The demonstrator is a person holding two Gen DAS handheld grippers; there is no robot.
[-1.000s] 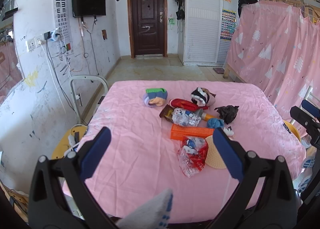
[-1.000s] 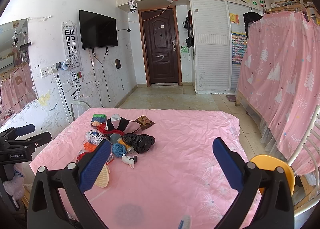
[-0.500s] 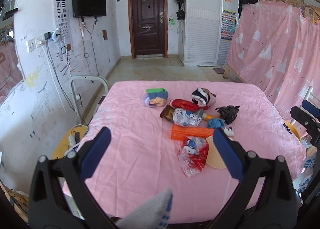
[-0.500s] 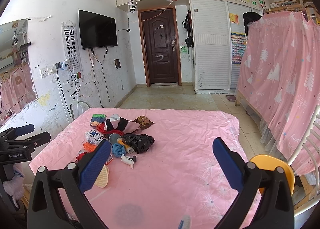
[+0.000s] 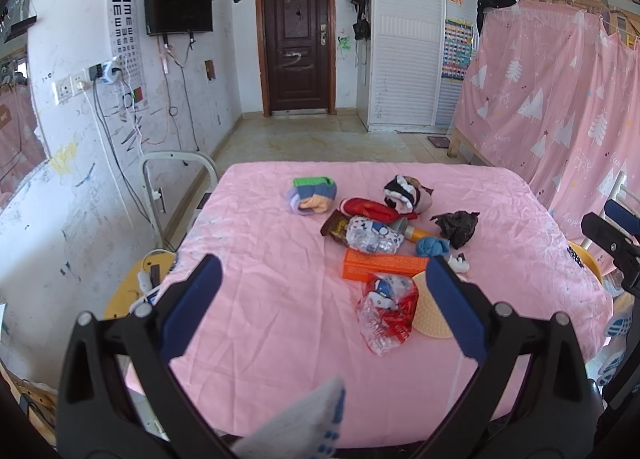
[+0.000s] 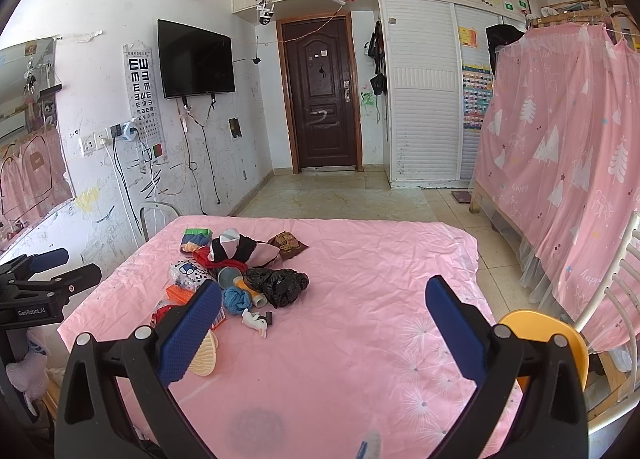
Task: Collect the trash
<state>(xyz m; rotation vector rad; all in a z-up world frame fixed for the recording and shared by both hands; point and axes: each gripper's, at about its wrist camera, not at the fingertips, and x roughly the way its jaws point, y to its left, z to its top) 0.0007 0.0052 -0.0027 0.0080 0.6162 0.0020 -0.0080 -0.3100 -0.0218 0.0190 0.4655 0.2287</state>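
A pile of litter and cloth lies on the pink-covered table (image 5: 260, 267). In the left wrist view I see a crushed bottle with a red label (image 5: 386, 309), an orange box (image 5: 384, 265), a clear wrapper (image 5: 370, 237), a brown snack packet (image 5: 336, 225) and a black bag (image 5: 458, 227). The right wrist view shows the black bag (image 6: 280, 285) and the brown packet (image 6: 288, 245). My left gripper (image 5: 320, 307) is open above the table's near edge, short of the pile. My right gripper (image 6: 322, 325) is open over bare cloth, right of the pile.
Rolled socks (image 5: 314, 197), a blue cloth ball (image 5: 432, 247) and a tan disc (image 5: 430, 313) lie among the litter. A yellow stool (image 6: 548, 339) stands off the table's right side, a white chair frame (image 5: 176, 175) at the left. A pink curtain (image 6: 560, 163) hangs right.
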